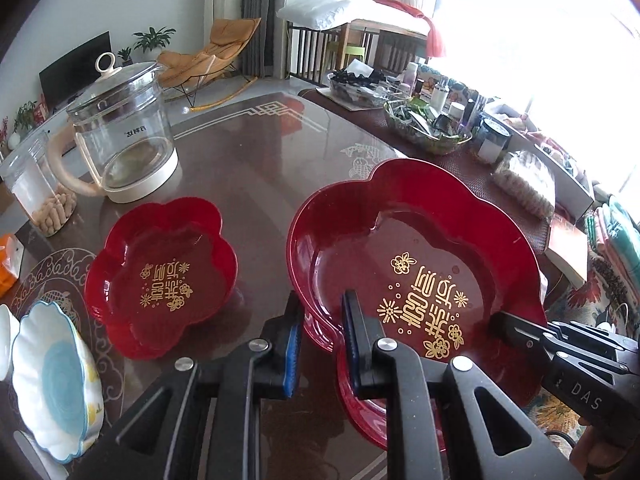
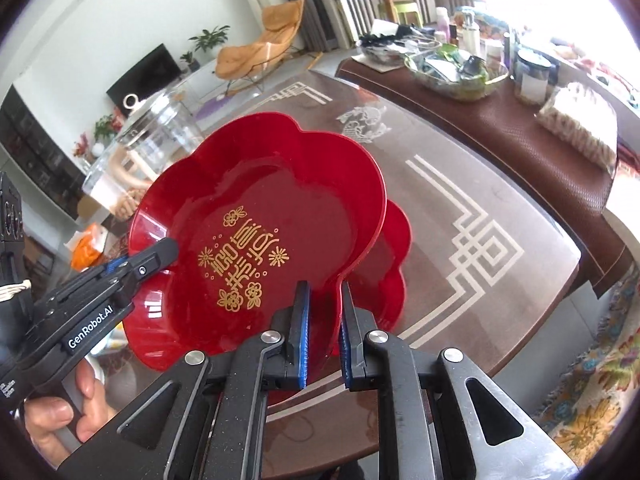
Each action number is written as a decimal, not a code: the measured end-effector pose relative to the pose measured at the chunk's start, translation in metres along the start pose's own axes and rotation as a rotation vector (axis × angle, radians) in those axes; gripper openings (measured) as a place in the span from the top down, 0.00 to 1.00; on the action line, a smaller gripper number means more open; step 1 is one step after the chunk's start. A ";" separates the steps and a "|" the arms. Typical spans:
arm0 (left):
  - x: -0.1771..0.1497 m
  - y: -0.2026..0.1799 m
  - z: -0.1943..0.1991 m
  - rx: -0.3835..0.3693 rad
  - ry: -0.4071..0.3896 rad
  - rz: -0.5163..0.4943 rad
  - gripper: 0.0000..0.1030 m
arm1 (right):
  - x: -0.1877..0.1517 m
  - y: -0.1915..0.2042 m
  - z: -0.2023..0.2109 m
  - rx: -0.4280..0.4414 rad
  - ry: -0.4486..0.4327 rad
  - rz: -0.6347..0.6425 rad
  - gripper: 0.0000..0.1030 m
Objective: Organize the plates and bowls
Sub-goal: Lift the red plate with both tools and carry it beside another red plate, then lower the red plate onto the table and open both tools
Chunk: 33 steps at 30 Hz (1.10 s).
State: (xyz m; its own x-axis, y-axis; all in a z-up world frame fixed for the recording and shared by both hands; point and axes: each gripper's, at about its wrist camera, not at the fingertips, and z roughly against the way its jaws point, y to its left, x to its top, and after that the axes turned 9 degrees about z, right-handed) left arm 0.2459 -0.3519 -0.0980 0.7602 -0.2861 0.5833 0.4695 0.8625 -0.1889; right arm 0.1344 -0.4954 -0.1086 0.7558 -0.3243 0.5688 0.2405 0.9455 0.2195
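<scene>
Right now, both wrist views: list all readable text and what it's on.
"GenRobot.AI": white print on the left gripper body.
"DAS": on the right gripper body.
Gold characters with flowers: inside the held red plate and the second red plate; upside down, not legible.
Small dark print on the glass kettle: too small.

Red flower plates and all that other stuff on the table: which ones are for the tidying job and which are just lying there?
For the job: big red plate held by left claw and right claw; small red plate; white and blue dish.

Just lying about: glass kettle, snack jar, cluttered green bowl.
</scene>
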 end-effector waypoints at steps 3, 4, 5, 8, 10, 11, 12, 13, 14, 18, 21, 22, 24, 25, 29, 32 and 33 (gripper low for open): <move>-0.002 -0.006 -0.017 0.018 0.023 -0.029 0.83 | -0.006 -0.010 -0.014 -0.017 0.021 -0.017 0.85; -0.002 -0.009 -0.022 0.028 0.027 -0.042 0.83 | -0.008 -0.012 -0.018 -0.024 0.024 -0.019 0.85; -0.003 -0.012 -0.027 0.038 0.031 -0.058 0.83 | -0.010 -0.013 -0.020 -0.032 0.025 -0.019 0.85; -0.004 -0.019 -0.039 0.088 0.038 -0.108 0.83 | -0.013 -0.012 -0.025 -0.074 0.022 -0.010 0.85; -0.005 -0.024 -0.042 0.130 0.029 -0.141 0.83 | -0.013 -0.011 -0.029 -0.095 0.020 -0.009 0.85; -0.005 -0.024 -0.042 0.143 0.023 -0.150 0.82 | -0.013 -0.012 -0.032 -0.101 0.021 -0.010 0.85; -0.004 -0.024 -0.042 0.152 0.017 -0.153 0.82 | -0.013 -0.012 -0.033 -0.103 0.019 -0.012 0.85; -0.002 -0.023 -0.041 0.166 0.009 -0.154 0.81 | -0.012 -0.013 -0.036 -0.111 0.016 -0.015 0.84; 0.000 -0.021 -0.040 0.178 -0.001 -0.153 0.80 | -0.013 -0.013 -0.037 -0.119 0.015 -0.014 0.83; 0.014 -0.008 -0.037 0.203 -0.022 -0.122 0.80 | -0.013 -0.012 -0.036 -0.157 0.001 -0.004 0.81; 0.023 0.006 -0.028 0.188 -0.024 -0.080 0.80 | -0.012 -0.013 -0.037 -0.149 0.006 -0.010 0.77; 0.025 0.010 -0.024 0.182 -0.026 -0.068 0.80 | -0.012 -0.012 -0.038 -0.127 0.012 -0.006 0.65; 0.025 0.017 -0.013 0.163 -0.031 -0.051 0.80 | -0.011 -0.007 -0.038 -0.116 0.022 0.000 0.49; 0.023 0.021 -0.006 0.154 -0.034 -0.044 0.80 | -0.010 -0.005 -0.035 -0.125 0.017 -0.001 0.41; 0.014 0.041 0.025 0.093 -0.053 0.007 0.80 | -0.009 0.003 -0.008 -0.171 -0.072 0.007 0.31; 0.004 0.056 0.052 0.040 -0.063 0.060 0.80 | -0.006 0.009 0.016 -0.179 -0.128 0.016 0.27; 0.000 0.061 0.062 0.023 -0.071 0.076 0.79 | -0.006 0.011 0.025 -0.189 -0.147 0.021 0.27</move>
State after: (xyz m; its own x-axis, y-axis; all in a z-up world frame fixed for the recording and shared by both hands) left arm 0.2465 -0.2738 -0.0607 0.7590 -0.1903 0.6226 0.4008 0.8902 -0.2165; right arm 0.1174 -0.4837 -0.0892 0.6687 -0.2921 0.6837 0.3459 0.9362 0.0617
